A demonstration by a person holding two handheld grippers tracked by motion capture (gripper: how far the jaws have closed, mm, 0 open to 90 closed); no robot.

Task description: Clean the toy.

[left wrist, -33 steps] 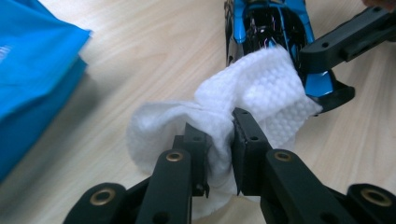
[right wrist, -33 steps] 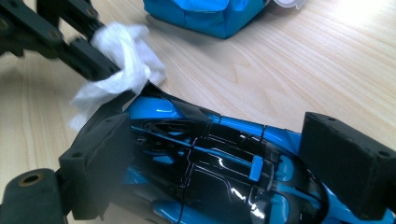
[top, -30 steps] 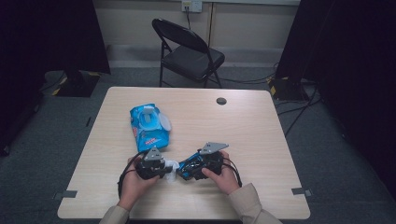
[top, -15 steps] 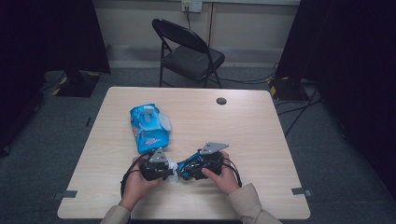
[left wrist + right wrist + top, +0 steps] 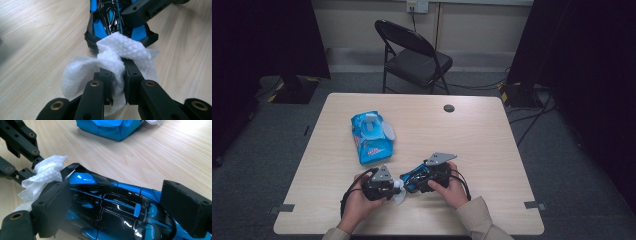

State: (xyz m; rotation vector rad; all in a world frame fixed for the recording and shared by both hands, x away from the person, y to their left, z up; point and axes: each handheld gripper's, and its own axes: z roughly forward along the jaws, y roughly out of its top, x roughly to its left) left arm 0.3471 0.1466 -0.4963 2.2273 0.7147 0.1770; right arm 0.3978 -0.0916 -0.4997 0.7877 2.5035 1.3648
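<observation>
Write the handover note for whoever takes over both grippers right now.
Left gripper: shut on the white wipe, pressing it to one end of the toy car.
Right gripper: shut on the toy car, holding it low over the table.
Wipes pack: behind the grippers, flap open.
Done: wipe pulled, car gripped, wiping under way.
Left: likely the rest of the car's body, then set both down.
</observation>
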